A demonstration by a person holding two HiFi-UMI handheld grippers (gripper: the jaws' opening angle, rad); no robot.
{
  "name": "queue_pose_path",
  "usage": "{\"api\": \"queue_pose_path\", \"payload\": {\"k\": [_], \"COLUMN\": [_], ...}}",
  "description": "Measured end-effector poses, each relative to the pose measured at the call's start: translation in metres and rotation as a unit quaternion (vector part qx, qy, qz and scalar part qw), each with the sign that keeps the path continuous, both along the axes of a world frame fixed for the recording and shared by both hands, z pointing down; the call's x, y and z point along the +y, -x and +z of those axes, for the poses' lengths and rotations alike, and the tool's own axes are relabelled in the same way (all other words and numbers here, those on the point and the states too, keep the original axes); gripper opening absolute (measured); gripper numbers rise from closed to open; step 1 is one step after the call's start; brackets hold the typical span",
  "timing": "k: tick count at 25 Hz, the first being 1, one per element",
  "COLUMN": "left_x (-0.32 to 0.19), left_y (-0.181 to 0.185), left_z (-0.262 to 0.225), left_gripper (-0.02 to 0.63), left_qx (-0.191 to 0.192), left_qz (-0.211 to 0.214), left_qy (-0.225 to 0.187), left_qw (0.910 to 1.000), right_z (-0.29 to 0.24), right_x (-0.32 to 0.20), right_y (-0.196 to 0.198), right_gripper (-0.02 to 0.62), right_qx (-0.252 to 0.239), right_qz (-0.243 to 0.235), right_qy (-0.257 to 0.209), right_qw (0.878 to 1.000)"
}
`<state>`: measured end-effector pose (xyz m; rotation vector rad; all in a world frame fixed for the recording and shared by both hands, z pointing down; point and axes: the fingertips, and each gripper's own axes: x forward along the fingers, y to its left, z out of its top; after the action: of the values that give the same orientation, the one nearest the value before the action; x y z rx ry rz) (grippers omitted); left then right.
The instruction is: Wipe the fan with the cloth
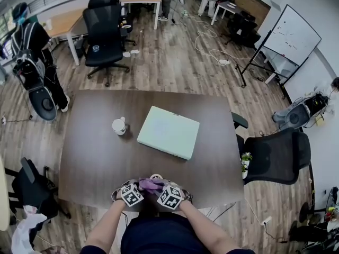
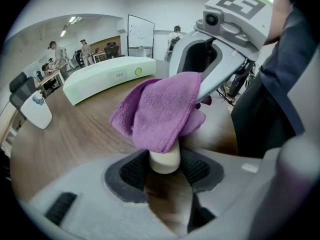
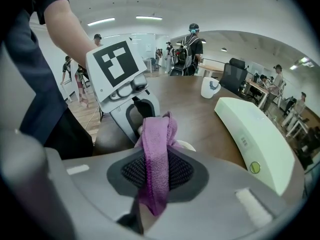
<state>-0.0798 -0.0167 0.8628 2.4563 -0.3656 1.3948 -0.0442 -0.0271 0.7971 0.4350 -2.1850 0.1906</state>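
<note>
Left gripper [image 2: 165, 170]: fingers part-way apart and clamped on the cream stem of the fan [image 2: 165, 160], a ribbed pad against each side of it
Right gripper [image 3: 156, 171]: fingers closed on a fold of the cloth [image 2: 160, 109], which runs as a narrow band between the pads and hangs out below them
Cloth: purple, fuzzy, draped over the top of the fan so that only the stem shows in the left gripper view; one end is pinched by the right gripper
Fan: at the near edge of the bench [image 1: 95, 142], just in front of the person, between the two grippers; its head is hidden under the cloth
Grippers together: tips close to each other, both angled down toward the bench, marker cubes side by side in the head view
Bench: dark brown; a flat pale green box [image 1: 168, 132] lies near its middle with a white mug [image 1: 119, 125] just to its left, both well apart from the fan
Around: a black office chair [image 1: 278, 155] at the right side, a whiteboard [image 1: 292, 36] farther back
</note>
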Motion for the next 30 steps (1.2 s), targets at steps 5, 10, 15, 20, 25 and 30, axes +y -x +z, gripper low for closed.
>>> {"api": "queue_pose_path", "payload": {"k": [5, 10, 15, 20, 25, 30], "left_x": [-0.001, -0.001, 0.0, 0.001, 0.0, -0.003], "left_y": [0.0, 0.0, 0.002, 0.002, 0.002, 0.0], "left_z": [0.0, 0.001, 0.003, 0.003, 0.004, 0.001], "left_gripper": [0.192, 0.192, 0.192, 0.192, 0.192, 0.193], "left_qx": [-0.004, -0.006, -0.007, -0.014, -0.016, -0.017], "left_qz": [0.003, 0.002, 0.004, 0.007, 0.007, -0.007], "left_qy": [0.0, 0.0, 0.0, 0.002, -0.005, -0.018], "left_qw": [1.0, 1.0, 1.0, 0.9999, 0.9998, 0.9997], "right_z": [0.001, 0.001, 0.011, 0.015, 0.023, 0.029], "right_x": [-0.002, -0.009, -0.012, -0.016, -0.011, -0.007], "right_y": [-0.017, -0.038, -0.058, -0.077, -0.095, -0.113], "right_gripper": [0.083, 0.083, 0.083, 0.083, 0.083, 0.083], "right_qx": [-0.02, -0.039, -0.053, -0.06, -0.053, -0.061], "right_qz": [0.046, 0.108, 0.174, 0.228, 0.258, 0.293], "right_qy": [0.02, 0.038, 0.059, 0.064, 0.081, 0.102], "right_qw": [0.999, 0.993, 0.982, 0.97, 0.961, 0.949]}}
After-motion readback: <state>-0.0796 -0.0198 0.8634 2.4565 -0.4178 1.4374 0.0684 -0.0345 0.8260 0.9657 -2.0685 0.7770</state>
